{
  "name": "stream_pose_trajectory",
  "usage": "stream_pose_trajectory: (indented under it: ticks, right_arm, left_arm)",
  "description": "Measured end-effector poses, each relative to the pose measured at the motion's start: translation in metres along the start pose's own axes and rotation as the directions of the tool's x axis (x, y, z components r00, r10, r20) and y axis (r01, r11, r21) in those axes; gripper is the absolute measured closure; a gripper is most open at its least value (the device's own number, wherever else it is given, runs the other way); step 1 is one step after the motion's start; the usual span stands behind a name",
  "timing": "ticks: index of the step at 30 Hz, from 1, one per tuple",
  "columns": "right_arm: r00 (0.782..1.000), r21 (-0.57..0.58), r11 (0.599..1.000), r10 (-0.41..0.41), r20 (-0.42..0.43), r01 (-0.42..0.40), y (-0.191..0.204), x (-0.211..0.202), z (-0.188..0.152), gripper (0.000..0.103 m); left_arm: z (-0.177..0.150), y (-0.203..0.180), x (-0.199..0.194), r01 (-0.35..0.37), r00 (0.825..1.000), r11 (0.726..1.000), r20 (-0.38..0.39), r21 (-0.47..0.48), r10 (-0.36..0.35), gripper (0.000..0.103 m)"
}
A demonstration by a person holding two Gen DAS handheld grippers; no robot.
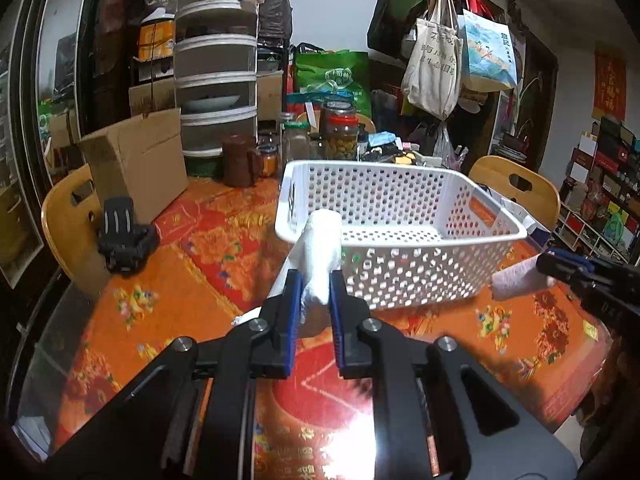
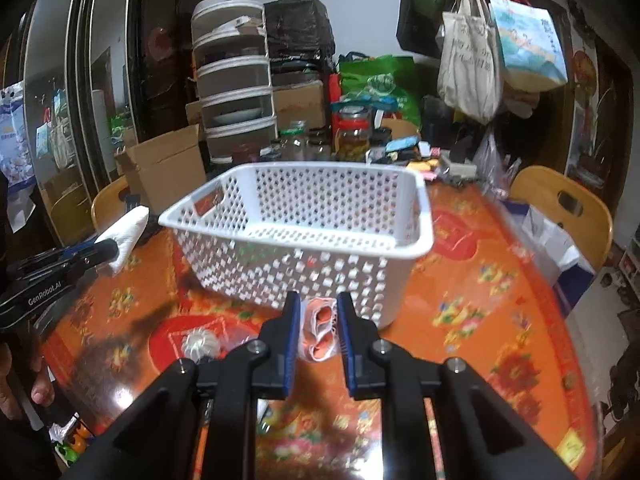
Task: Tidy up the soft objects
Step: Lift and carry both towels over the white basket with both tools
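A white perforated plastic basket (image 1: 400, 216) (image 2: 304, 216) stands on the orange flowered tablecloth, with nothing in it. My left gripper (image 1: 314, 286) is shut on a rolled white cloth (image 1: 322, 248), held up just in front of the basket's near left corner. In the right wrist view that gripper (image 2: 106, 250) and its white cloth (image 2: 126, 234) show at the left of the basket. My right gripper (image 2: 318, 308) is shut on a rolled pink and white cloth (image 2: 320, 330), in front of the basket's near wall. The left wrist view shows this roll (image 1: 518, 280) sticking out of the right gripper (image 1: 550, 268).
Jars (image 1: 340, 132), a brown mug (image 1: 238, 160), a cardboard box (image 1: 136, 164) and a tiered mesh food cover (image 1: 216, 68) crowd the table's far side. A black gadget (image 1: 122, 236) lies at the left. Wooden chairs (image 1: 516, 188) flank the table. Bags hang on a rack (image 1: 440, 60).
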State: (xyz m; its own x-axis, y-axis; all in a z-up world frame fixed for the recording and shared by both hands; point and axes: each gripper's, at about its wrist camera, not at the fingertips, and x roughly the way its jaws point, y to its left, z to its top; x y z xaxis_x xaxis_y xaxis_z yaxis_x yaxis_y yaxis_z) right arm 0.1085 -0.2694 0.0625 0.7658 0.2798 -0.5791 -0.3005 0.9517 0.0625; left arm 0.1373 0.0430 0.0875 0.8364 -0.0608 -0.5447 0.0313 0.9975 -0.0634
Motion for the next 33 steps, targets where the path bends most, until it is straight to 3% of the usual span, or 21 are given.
stream_pose_trajectory:
  ticks: [8, 17, 25, 33]
  right_arm:
    - [0.998, -0.023, 0.999, -0.025, 0.054, 0.026, -0.007, -0.012, 0.049, 0.086]
    - [0.996, -0.052, 0.996, -0.065, 0.06, 0.068, -0.011, 0.002, 0.104, 0.086]
    - [0.995, -0.067, 0.994, -0.093, -0.03, 0.091, -0.01, 0.066, 0.132, 0.086]
    - [0.983, -0.053, 0.992, -0.124, -0.133, 0.118, -0.016, 0.13, 0.121, 0.086]
  left_arm:
    - [0.046, -0.006, 0.005, 0.013, 1.0, 1.0, 0.016, 0.007, -0.013, 0.09]
    - [0.097, -0.016, 0.034, 0.027, 1.0, 1.0, 0.0, 0.014, -0.027, 0.09]
    - [0.121, -0.028, 0.117, 0.022, 0.993, 1.0, -0.119, 0.009, -0.021, 0.09]
    - [0.11, -0.043, 0.183, -0.056, 0.973, 0.996, -0.22, 0.07, 0.07, 0.09]
